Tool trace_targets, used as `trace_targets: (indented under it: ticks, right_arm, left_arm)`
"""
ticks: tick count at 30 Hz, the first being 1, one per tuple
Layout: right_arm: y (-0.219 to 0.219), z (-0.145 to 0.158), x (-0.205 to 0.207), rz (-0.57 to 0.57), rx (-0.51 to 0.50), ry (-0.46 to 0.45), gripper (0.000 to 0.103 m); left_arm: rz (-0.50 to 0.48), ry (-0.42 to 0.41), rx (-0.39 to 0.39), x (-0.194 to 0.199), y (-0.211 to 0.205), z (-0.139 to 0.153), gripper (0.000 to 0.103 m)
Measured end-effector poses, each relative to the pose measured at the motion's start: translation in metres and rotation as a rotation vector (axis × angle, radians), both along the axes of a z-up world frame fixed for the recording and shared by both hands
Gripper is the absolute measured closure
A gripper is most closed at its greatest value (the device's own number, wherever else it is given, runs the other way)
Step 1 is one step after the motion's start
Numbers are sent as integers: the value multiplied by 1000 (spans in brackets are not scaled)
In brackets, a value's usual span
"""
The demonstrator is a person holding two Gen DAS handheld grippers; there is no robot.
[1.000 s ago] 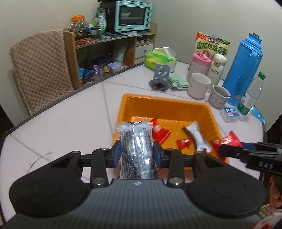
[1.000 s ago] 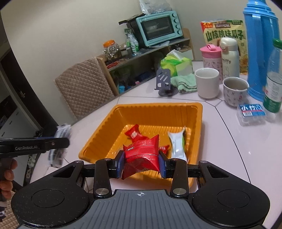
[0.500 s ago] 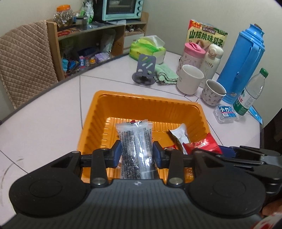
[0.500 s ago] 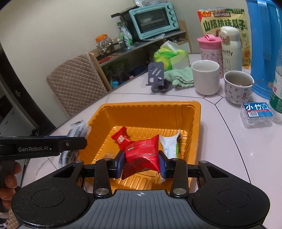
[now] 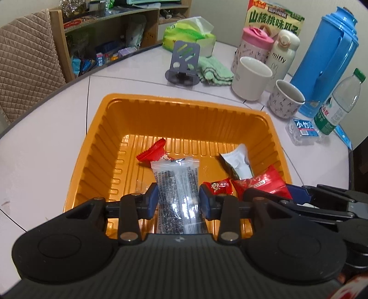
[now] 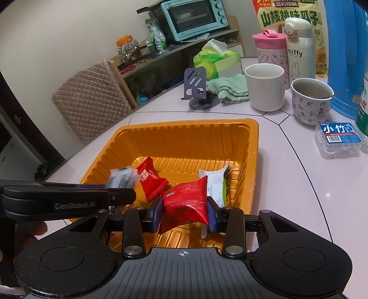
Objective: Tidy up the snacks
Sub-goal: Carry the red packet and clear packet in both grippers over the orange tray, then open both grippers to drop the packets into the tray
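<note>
A lived-in home dining corner

A white round table (image 6: 287, 165) crowded with everyday things: a blue thermos (image 5: 326, 62), mugs (image 6: 264, 86), a tissue box (image 6: 218, 61), a bag of sunflower seeds (image 6: 292, 13) (Chinese lettering on the front). Behind it, a wooden shelf (image 6: 174, 51) carries a mint toaster oven (image 6: 192, 17) and jars, beside a chair with a quilted cover (image 6: 89, 96).

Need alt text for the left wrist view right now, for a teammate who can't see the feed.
The left claw is shut on a clear packet of black seeds, held over the orange tray. In the tray lie a red packet, a white packet and a small red candy; the right claw holds a red pouch beside it.
</note>
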State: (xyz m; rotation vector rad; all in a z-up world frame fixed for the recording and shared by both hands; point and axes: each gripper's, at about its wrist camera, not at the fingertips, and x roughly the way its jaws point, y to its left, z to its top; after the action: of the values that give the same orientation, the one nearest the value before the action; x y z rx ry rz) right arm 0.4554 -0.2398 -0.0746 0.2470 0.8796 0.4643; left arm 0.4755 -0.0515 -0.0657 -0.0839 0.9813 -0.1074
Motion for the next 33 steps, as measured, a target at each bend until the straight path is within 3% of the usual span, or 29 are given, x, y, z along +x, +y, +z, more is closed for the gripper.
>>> trace_targets:
  ticks: [22,24,29,33]
  right_arm:
    - [13,2,3,18,4,-2,63]
    - [15,4,3,18,0,-5,63]
    - [16,11,1,-1,18,-31,43]
    - [15,19,-2,-1,16,-51,42]
  left_arm:
    - [49,-17,28,-8,25,8,67]
    - [55,-21,26,-11,28,11,64]
    - [63,-37,16,-20,36,18,62]
    - [68,-54,10,-30,41,25,59]
